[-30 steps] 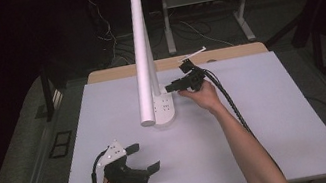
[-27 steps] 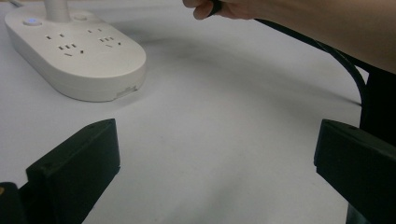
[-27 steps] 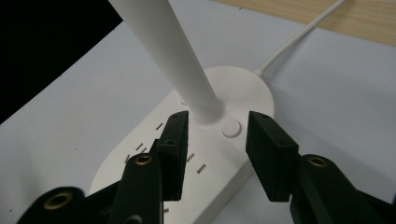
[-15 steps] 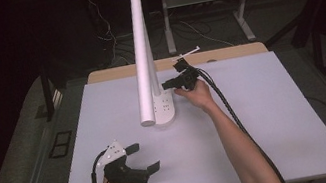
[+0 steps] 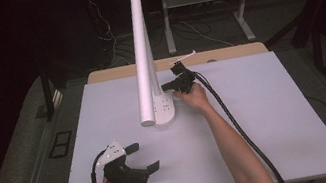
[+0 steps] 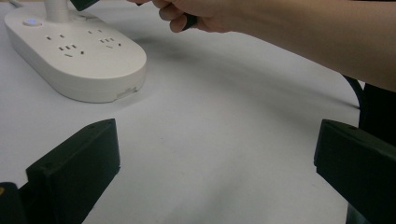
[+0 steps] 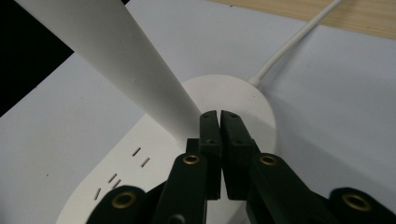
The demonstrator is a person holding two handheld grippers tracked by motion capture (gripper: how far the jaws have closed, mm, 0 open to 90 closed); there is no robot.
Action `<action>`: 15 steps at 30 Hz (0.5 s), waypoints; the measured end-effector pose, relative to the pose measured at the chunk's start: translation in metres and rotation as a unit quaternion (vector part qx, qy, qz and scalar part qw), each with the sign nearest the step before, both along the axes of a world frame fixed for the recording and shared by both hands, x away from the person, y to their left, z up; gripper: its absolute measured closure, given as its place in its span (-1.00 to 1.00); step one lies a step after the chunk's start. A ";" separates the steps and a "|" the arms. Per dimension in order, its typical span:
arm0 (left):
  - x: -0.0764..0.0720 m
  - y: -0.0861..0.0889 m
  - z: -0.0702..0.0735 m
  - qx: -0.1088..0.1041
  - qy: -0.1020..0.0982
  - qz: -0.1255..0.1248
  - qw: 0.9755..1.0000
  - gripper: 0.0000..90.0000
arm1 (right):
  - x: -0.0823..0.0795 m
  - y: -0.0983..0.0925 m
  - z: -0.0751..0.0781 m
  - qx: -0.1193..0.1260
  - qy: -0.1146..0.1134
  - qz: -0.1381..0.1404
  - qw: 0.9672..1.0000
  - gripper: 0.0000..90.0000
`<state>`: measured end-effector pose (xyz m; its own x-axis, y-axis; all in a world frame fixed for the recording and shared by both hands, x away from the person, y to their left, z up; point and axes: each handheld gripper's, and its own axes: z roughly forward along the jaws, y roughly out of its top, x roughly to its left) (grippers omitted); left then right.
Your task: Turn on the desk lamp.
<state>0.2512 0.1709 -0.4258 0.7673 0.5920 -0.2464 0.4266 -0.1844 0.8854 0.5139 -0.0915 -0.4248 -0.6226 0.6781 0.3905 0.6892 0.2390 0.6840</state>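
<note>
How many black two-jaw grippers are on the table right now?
2. The left black two-jaw gripper sits near the front left edge; the right black two-jaw gripper is at the white lamp base.

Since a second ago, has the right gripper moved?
Yes. The right gripper slid left toward the lamp base, its jaws closing with nothing between them.

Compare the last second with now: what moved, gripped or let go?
The right gripper has dipped slightly toward the lamp base and its jaws have just been closing; they now meet with nothing between them, tips by the foot of the white lamp arm. The left gripper, open, and the lamp stayed put.
</note>
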 end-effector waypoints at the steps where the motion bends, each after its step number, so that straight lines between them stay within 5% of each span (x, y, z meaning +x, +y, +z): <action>1: 0.000 0.000 0.000 0.000 0.000 0.000 1.000 -1.00 | 0.000 0.001 -0.001 -0.001 0.002 -0.002 1.000 0.99; 15: 0.000 -0.001 0.000 -0.001 0.001 -0.002 1.000 -1.00 | 0.000 0.002 -0.006 -0.006 -0.005 0.001 1.000 0.99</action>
